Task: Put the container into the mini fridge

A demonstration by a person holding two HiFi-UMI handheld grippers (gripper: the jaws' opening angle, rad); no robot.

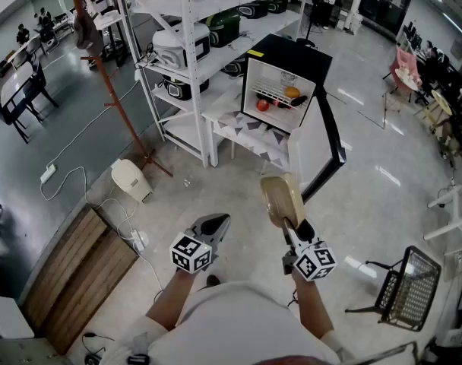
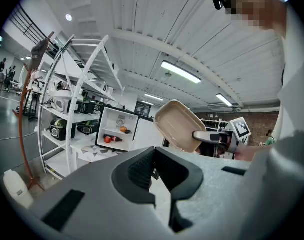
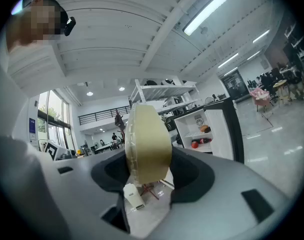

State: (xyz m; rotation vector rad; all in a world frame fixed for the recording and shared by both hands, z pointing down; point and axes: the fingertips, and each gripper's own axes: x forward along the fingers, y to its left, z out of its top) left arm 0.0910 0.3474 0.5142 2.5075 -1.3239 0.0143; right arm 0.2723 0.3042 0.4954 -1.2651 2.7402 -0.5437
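Carry-in step, by my reading: the mini fridge [image 1: 280,90] stands open at upper centre, well apart from the shallow beige container [image 1: 283,198], which is clamped on edge at mid-frame by the right gripper [image 1: 290,220]; left gripper [image 1: 216,223] closed and empty; next move calls for walking it forward to the fridge.

Mini fridge [image 1: 280,90]: the items [image 1: 280,99] on its shelves are too small to name in any view. One red round piece, one orange and one dark are all that can be told.

Container [image 3: 148,144]: edge-on in the right gripper view, interior hidden. In the head view its lower end is covered by the right tool [image 1: 289,221].

Person's torso [image 1: 238,325]: cut off by the bottom edge of the head view.
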